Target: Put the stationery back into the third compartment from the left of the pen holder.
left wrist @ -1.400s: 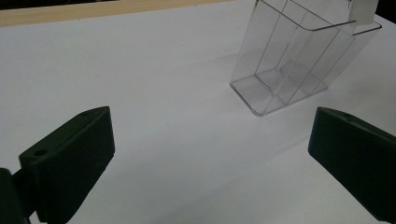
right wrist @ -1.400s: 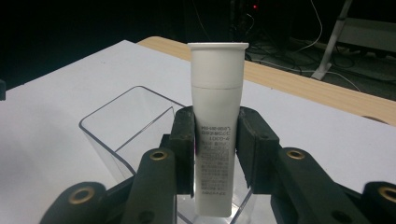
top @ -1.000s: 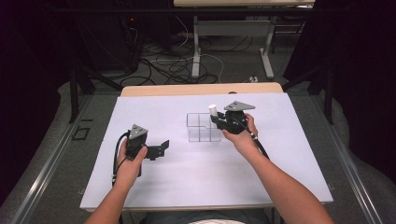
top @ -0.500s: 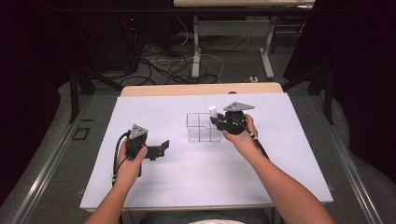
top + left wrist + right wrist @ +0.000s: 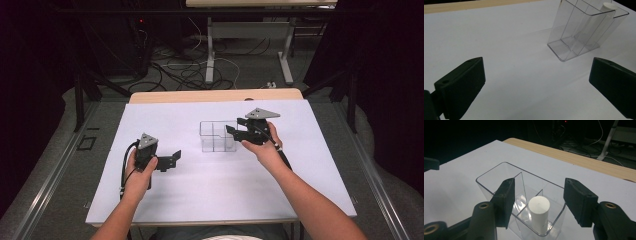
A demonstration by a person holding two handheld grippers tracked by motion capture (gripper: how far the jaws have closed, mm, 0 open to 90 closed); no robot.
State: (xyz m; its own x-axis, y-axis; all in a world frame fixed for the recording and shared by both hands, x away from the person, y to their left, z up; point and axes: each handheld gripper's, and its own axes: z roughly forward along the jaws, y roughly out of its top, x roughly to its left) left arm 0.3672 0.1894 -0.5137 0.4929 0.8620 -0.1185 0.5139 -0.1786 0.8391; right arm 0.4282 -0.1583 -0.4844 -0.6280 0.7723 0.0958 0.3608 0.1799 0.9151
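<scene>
A clear plastic box (image 5: 215,136) with inner dividers stands mid-table on the white sheet. A white cylinder (image 5: 539,213) stands upright in the box (image 5: 499,173) compartment nearest my right gripper. My right gripper (image 5: 539,187) hovers just above it, open, one jaw on each side and neither touching it. From above, the right gripper (image 5: 234,131) reaches over the box's right end. My left gripper (image 5: 172,159) is held open low over the sheet, left of the box and apart from it. Its own camera shows the left gripper (image 5: 536,75) empty, the box (image 5: 579,30) ahead and the cylinder's top (image 5: 609,6).
A white sheet (image 5: 190,195) covers the table, with a wooden strip (image 5: 215,95) bare along the far edge. Beyond it are cables (image 5: 185,70) on the floor and table legs (image 5: 286,55). Dark rails run along both sides.
The right gripper held the white cylinder over the box before; now the cylinder stands in the box and the jaws are apart. The left gripper has not moved.
</scene>
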